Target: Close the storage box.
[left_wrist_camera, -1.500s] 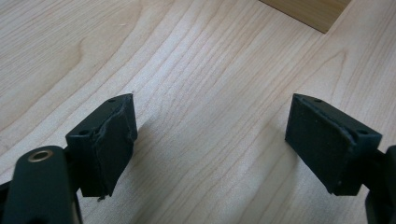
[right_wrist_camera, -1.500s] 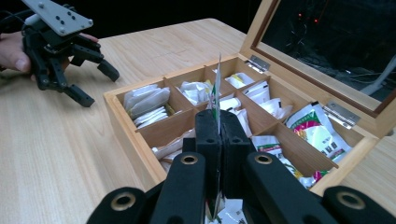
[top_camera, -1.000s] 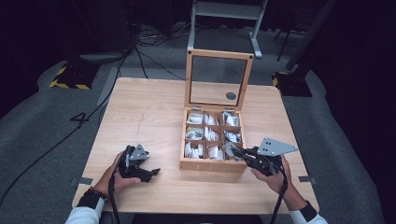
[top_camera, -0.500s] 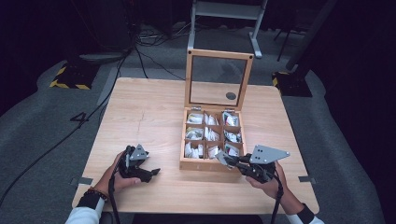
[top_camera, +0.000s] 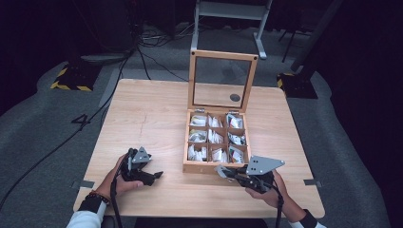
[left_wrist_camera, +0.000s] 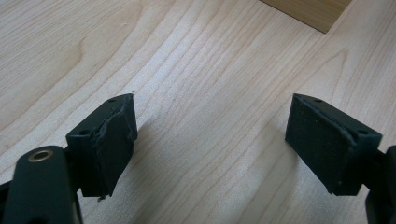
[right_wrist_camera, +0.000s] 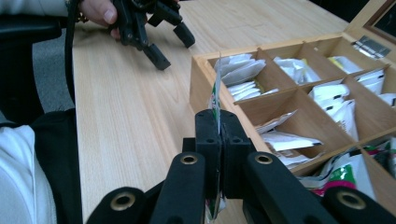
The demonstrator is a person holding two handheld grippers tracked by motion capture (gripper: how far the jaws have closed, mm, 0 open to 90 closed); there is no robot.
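A wooden box (top_camera: 205,167) with several compartments of white paper sachets stands open, its glass lid (top_camera: 223,78) upright. My right gripper (top_camera: 228,172) hovers just in front of the box's front wall, shut on a thin white and green sachet (right_wrist_camera: 216,95) held on edge between the pads. In the right gripper view the gripper (right_wrist_camera: 219,123) points along the box's near left corner (right_wrist_camera: 201,84). My left gripper (top_camera: 154,176) rests on the table left of the box. Its jaws stand wide open (left_wrist_camera: 210,135) over bare wood, with nothing between them.
The table (top_camera: 152,118) is light wood, with its front edge close behind both hands. A corner of the box (left_wrist_camera: 313,11) shows ahead of the left gripper. Cables and a metal stand (top_camera: 228,14) lie on the floor beyond the table.
My right gripper has moved left and down from over the box's front right compartment to in front of its front wall, still holding the sachet. The left gripper has stayed put.
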